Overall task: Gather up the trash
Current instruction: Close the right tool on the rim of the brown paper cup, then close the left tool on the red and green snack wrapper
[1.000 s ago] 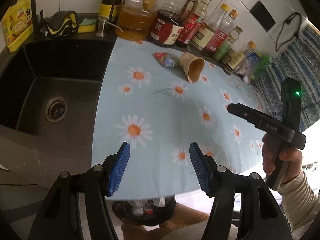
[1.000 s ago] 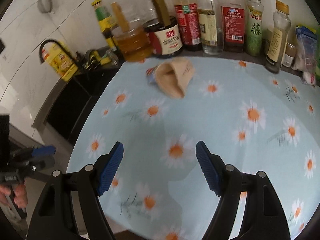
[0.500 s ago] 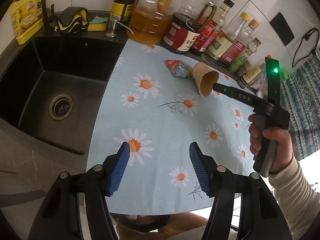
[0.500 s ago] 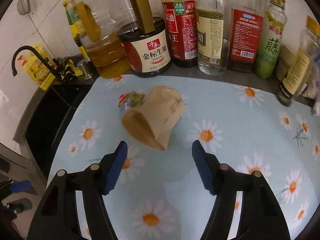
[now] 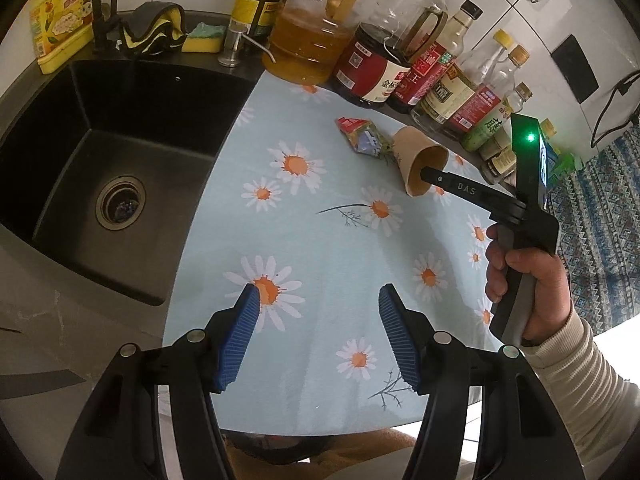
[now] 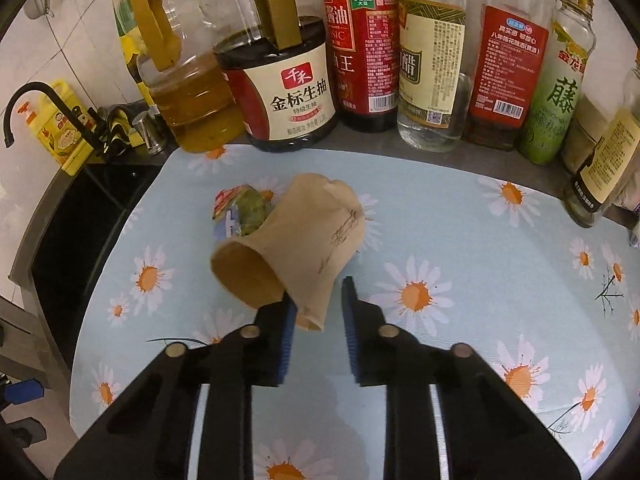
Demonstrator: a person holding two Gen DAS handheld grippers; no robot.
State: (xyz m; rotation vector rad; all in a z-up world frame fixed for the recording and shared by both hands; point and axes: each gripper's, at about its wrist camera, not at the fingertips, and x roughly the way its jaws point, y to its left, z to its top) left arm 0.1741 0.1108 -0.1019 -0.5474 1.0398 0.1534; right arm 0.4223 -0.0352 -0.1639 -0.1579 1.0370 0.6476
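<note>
A brown paper cup (image 6: 296,248) lies on its side on the daisy tablecloth (image 6: 460,240), mouth towards me. A crumpled colourful wrapper (image 6: 240,212) lies just behind it. My right gripper (image 6: 318,316) is at the cup's mouth and its jaws are closing. The cup's lower wall is between the pads, the left pad is against it, and a gap shows at the right pad. In the left wrist view one right finger reaches into the cup (image 5: 420,160), with the wrapper (image 5: 362,136) beside it. My left gripper (image 5: 316,336) hangs open over the table's near edge, holding nothing.
A row of sauce and oil bottles (image 6: 432,60) lines the back of the counter close behind the cup. A black sink (image 5: 80,184) lies left of the tablecloth, with a tap, sponge (image 5: 202,38) and yellow soap bottle (image 5: 60,24) behind it. A hand (image 5: 520,280) holds the right gripper.
My right gripper has moved forward and down to the cup, and its jaws have narrowed from wide apart to around the cup's rim wall. The left gripper has stayed open.
</note>
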